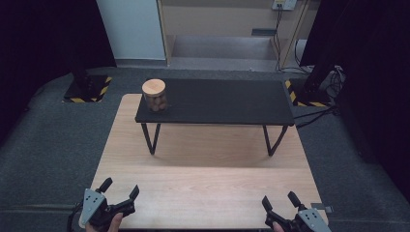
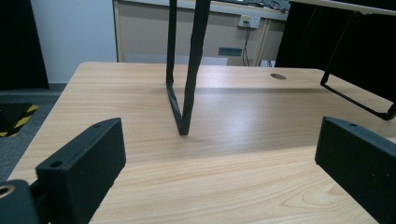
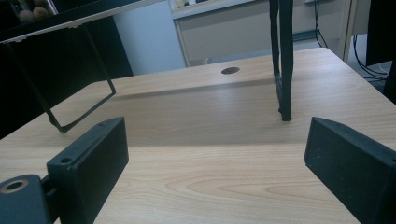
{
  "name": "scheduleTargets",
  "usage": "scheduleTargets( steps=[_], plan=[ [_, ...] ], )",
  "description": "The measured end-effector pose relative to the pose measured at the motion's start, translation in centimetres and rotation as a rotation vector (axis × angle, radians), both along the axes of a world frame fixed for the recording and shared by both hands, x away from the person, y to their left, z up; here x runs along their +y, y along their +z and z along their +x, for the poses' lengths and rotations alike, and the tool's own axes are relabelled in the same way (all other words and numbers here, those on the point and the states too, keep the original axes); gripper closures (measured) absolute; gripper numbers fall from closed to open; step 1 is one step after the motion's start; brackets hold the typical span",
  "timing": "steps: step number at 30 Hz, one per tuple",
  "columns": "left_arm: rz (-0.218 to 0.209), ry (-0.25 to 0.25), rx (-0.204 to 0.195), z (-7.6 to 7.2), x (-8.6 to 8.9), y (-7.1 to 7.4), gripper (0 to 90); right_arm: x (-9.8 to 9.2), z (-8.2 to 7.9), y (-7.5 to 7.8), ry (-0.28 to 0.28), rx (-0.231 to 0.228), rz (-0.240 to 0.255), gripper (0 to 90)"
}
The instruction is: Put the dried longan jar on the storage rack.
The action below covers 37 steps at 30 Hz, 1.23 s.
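Far ahead of both sets of jaws, on the left end of a black raised shelf (image 1: 217, 101), stands a jar (image 1: 154, 95) with a wooden lid — small round brownish pieces inside. The left gripper (image 1: 117, 191) and right gripper (image 1: 280, 199) hover at the counter's (image 1: 203, 188) near edge, jaws wide, holding nothing. Between jaws and jar: bare wood and the shelf's black legs (image 2: 183, 88).

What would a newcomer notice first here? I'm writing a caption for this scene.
A jar with a wooden lid stands on the far left corner of a black shelf, which stands raised on thin legs on the table. At the near edge, the left claw and right claw are both open, holding nothing.
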<state>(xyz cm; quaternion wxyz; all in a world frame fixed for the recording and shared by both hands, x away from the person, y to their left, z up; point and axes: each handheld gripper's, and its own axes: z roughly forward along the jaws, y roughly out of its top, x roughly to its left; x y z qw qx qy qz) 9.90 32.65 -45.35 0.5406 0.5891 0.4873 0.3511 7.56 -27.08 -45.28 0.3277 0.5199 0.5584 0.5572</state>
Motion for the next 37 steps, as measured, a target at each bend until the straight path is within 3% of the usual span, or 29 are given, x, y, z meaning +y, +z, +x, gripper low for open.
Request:
scheduleTargets(
  steps=[12,19,33,37],
  plan=[
    [0.031,0.037,-0.028,-1.5,-0.4,-1.0,0.5,0.0,0.3,-0.3,-0.013,-0.006,0.013,6.5],
    [0.018,0.053,-0.020,-1.4,-0.2,-1.3,0.5,0.0,0.6,-0.2,-0.020,-0.008,0.014,6.5],
    [0.007,0.037,-0.007,-1.2,-0.3,-1.4,0.6,-0.3,0.7,-0.4,-0.025,-0.001,0.017,6.5],
    [0.015,0.034,-0.021,-1.6,-0.3,-1.2,0.5,-0.3,0.2,-0.3,-0.022,-0.014,0.019,6.4]
  ],
)
